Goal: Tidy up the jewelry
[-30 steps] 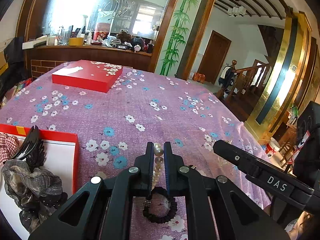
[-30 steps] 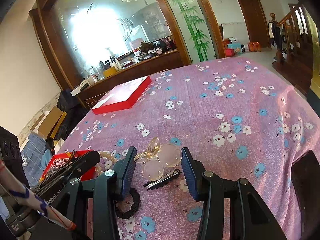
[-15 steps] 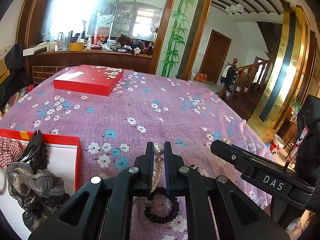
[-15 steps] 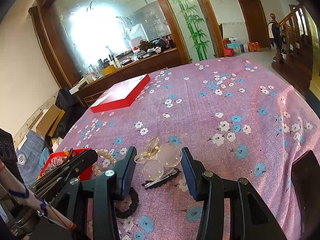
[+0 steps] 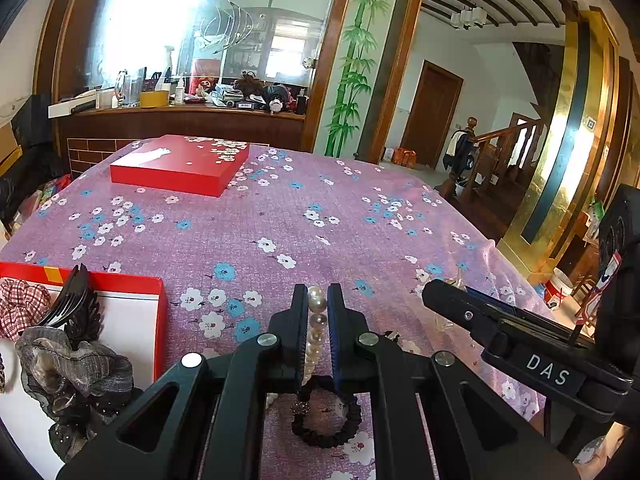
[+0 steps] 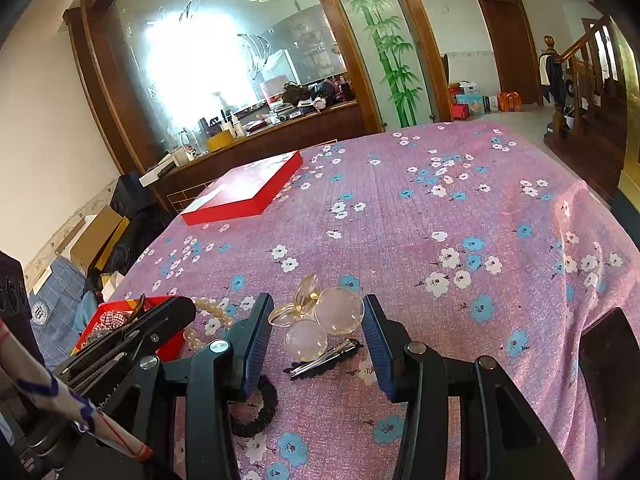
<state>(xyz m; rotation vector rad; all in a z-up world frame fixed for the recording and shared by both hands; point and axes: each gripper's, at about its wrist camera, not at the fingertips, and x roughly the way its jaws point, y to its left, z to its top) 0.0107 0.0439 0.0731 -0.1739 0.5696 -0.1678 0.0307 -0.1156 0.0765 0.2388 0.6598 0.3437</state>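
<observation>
Left gripper (image 5: 317,300) clenched on pearl bracelet (image 5: 315,322), lower centre. Right gripper (image 6: 318,320) released, straddling clear hair clip (image 6: 320,320) without contact.

A family home's living and dining area.
Beyond the floral tablecloth (image 5: 304,216): cluttered sideboard (image 5: 192,114), wooden staircase (image 5: 504,148), interior door (image 5: 430,114).

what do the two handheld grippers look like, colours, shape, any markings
Both are matte black plastic with angular, triangular cut-outs and silver pivot screws. The left gripper and right gripper have two flat fingers lined with ribbed blue pads. White letters "DAS" mark the right one's side. No cables show.
</observation>
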